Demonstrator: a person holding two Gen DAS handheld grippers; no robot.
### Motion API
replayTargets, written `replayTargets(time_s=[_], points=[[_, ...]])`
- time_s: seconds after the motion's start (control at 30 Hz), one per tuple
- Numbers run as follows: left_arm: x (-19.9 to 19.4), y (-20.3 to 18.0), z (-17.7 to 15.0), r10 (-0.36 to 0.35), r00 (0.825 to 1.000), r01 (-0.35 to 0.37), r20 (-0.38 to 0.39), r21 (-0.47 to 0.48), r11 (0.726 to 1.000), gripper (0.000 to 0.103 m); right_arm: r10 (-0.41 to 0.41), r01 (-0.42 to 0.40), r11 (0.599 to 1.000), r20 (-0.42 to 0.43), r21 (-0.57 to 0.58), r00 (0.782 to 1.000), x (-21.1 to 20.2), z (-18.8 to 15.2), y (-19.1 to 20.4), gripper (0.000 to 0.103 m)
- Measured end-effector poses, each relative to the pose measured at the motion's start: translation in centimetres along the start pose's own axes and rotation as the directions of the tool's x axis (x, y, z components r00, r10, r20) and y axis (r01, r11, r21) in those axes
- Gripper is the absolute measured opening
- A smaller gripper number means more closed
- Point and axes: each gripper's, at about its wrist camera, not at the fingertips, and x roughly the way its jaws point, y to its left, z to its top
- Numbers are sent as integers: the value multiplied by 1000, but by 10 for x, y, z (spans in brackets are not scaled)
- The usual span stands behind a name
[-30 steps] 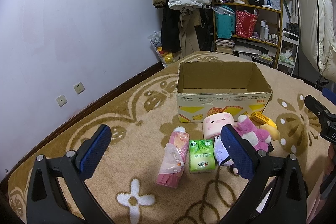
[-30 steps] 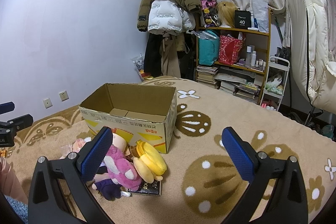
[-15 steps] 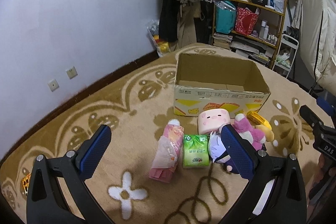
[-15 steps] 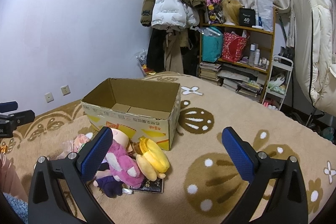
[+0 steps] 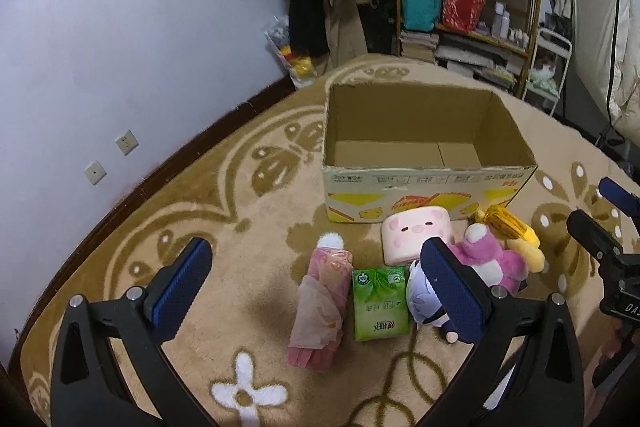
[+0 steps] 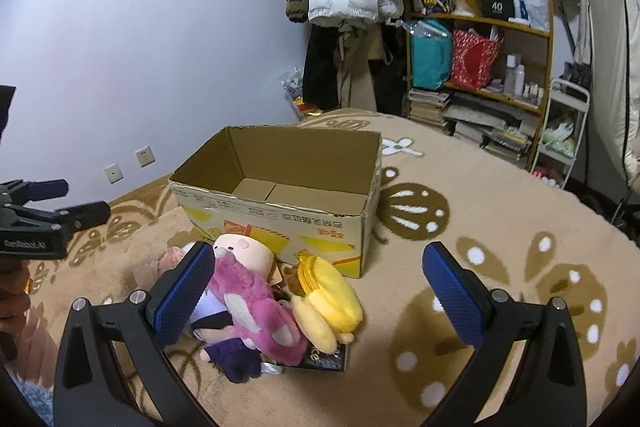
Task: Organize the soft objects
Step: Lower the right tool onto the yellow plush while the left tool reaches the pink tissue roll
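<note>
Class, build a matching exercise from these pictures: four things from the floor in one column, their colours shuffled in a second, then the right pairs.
Things
1. tissue pack
2. bear plush
3. cardboard box
4. burger-shaped plush

Colours
A. yellow
B. brown with yellow print
C. green
D. magenta pink

Pairs: 1-C, 2-D, 3-B, 4-A

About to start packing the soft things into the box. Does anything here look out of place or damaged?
One item: a flat dark book lies under the plush pile, and it is not soft. The box is empty, its front top edge slightly torn. Nothing looks spilled.
</note>
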Motion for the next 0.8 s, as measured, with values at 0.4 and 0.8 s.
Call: replayTargets(time_s=[0.4, 0.8], points=[[78, 12, -1, -40, 982, 37, -185, -19, 999, 103, 21, -23, 1000, -92, -13, 996, 53, -4, 3, 103], [124, 22, -17, -80, 942, 62, -326, -67, 996, 103, 9, -8, 1000, -157, 9, 987, 87, -13, -5, 102]])
